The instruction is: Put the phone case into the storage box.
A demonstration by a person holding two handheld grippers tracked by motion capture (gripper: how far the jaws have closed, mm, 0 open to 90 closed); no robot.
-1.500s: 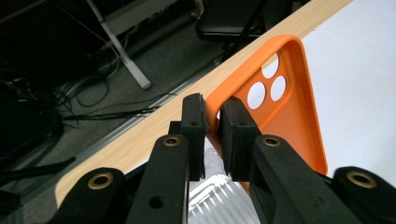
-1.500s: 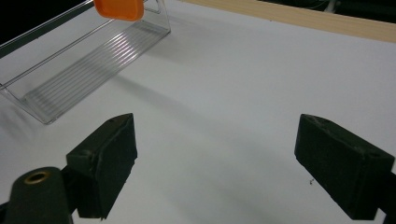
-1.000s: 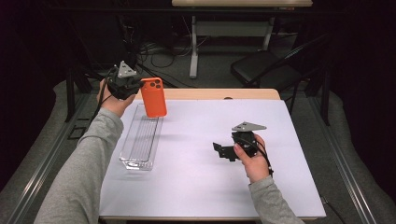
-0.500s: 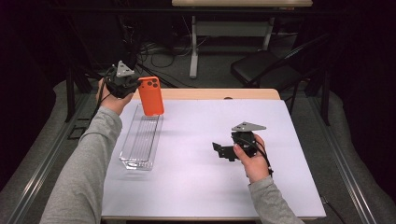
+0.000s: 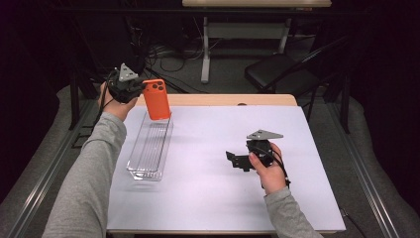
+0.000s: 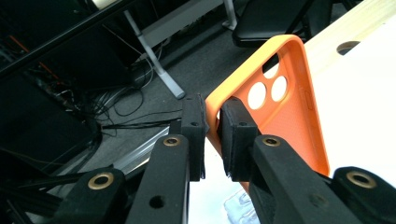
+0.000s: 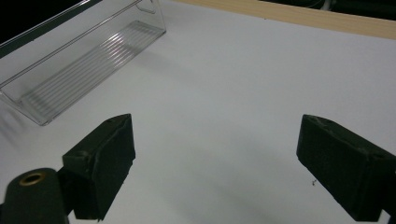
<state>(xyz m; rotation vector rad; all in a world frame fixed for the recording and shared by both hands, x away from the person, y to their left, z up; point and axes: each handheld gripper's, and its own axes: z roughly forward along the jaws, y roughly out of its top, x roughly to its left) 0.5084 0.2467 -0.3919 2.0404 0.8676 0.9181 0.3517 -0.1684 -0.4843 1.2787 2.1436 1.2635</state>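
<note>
Left gripper (image 5: 136, 89) stays clamped on the rim of the orange phone case (image 5: 157, 99), now lifted slightly higher and farther back above the clear tray (image 5: 148, 148). Right gripper (image 5: 237, 161) rests unmoved on the table (image 5: 208, 198), jaws wide apart.

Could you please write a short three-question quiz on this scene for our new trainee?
1. True or false: the left hand-held gripper is clamped on the rim of the orange phone case.
2. Where is the case relative to the clear plastic tray? A) lying inside it B) held in the air above its far end C) on the table to its right
3. Fill in: the right hand-held gripper has its jaws ____ over the white table cover.

Key: 1 true; 2 B; 3 open, nothing between them.
</note>
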